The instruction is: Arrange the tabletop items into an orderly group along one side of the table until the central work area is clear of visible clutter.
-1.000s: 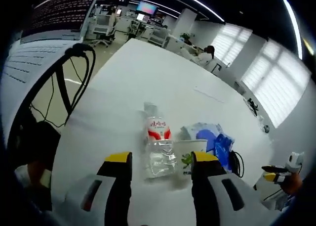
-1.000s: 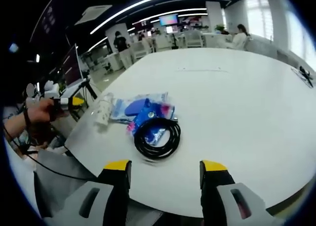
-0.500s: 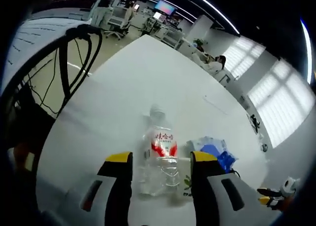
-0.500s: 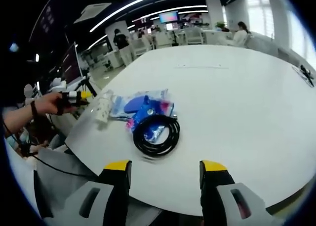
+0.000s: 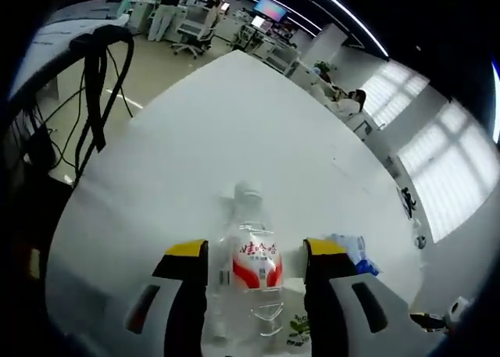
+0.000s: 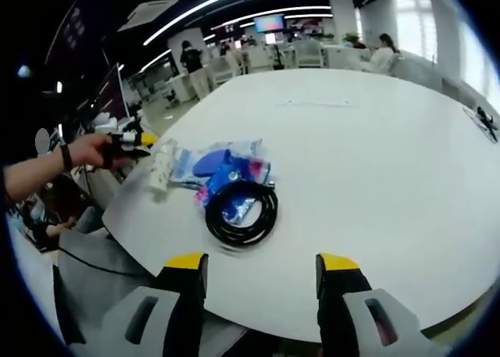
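A clear water bottle (image 5: 251,267) with a red and white label stands on the white table (image 5: 219,123), between the jaws of my open left gripper (image 5: 256,251). A paper cup (image 5: 297,330) stands just right of the bottle, and a blue packet (image 5: 351,251) lies beyond it. In the right gripper view, a black cable coil (image 6: 238,212) lies on blue packets (image 6: 226,166). A pale bottle-and-cup shape (image 6: 160,168) stands at their left. A hand holds the left gripper (image 6: 133,141) against it. My right gripper (image 6: 262,259) hangs open over the table's near edge, holding nothing.
A black stand with hanging cables (image 5: 94,76) is off the table's left edge. A small dark item (image 6: 484,119) lies at the table's far right. Office desks, chairs and seated people (image 6: 383,52) fill the background. Bare tabletop (image 6: 375,154) stretches right of the coil.
The left gripper has closed in on the bottle, which now stands between its jaws. In the right gripper view the hand with the left gripper has reached the cup and bottle. Right gripper barely moved.
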Tool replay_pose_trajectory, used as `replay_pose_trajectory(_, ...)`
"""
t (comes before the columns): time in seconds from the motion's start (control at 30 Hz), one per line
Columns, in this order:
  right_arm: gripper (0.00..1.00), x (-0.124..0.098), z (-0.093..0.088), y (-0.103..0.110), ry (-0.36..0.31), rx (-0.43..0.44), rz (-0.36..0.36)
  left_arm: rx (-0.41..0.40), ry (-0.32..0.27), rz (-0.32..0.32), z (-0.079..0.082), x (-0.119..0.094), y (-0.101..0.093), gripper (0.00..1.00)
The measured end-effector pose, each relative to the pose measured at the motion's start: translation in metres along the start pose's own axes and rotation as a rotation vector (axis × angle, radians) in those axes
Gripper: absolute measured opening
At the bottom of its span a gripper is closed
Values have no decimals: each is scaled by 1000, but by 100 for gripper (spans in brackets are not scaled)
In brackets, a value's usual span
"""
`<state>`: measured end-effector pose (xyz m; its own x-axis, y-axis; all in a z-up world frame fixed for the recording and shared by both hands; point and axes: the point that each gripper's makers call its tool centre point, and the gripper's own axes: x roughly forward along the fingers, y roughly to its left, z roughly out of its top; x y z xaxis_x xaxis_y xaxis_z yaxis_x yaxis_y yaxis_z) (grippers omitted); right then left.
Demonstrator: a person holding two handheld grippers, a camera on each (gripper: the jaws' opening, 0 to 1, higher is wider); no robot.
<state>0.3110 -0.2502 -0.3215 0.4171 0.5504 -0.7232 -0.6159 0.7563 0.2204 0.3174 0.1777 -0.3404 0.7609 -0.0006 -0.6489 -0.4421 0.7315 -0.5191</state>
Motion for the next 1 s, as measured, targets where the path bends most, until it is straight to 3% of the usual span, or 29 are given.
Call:
replay_pose_trajectory(0.4,57,-4,0,-5,16,3,-15,155,85,56,-9,24,-5,51)
replay_pose_trajectory(0.47,57,-4,0,-6,18,-3,-19,293,122,90,-12,27,0,50)
replay_pose_trajectory(0.53,57,-2,1,-5,23,-14,-19,359,159,86,-17,31,-2,52)
replay_pose_trajectory(0.7,57,2,0,-2,25,-7,-14,377,165,96,-10,48,12,42)
replay_pose_trajectory(0.83,57,3,-1,0,25,-4,-11,354,170,85,-12,43,12,40)
replay_pose_trajectory(1.0,57,3,-2,1,27,1,-12,395,169,102,-7,43,22,36)
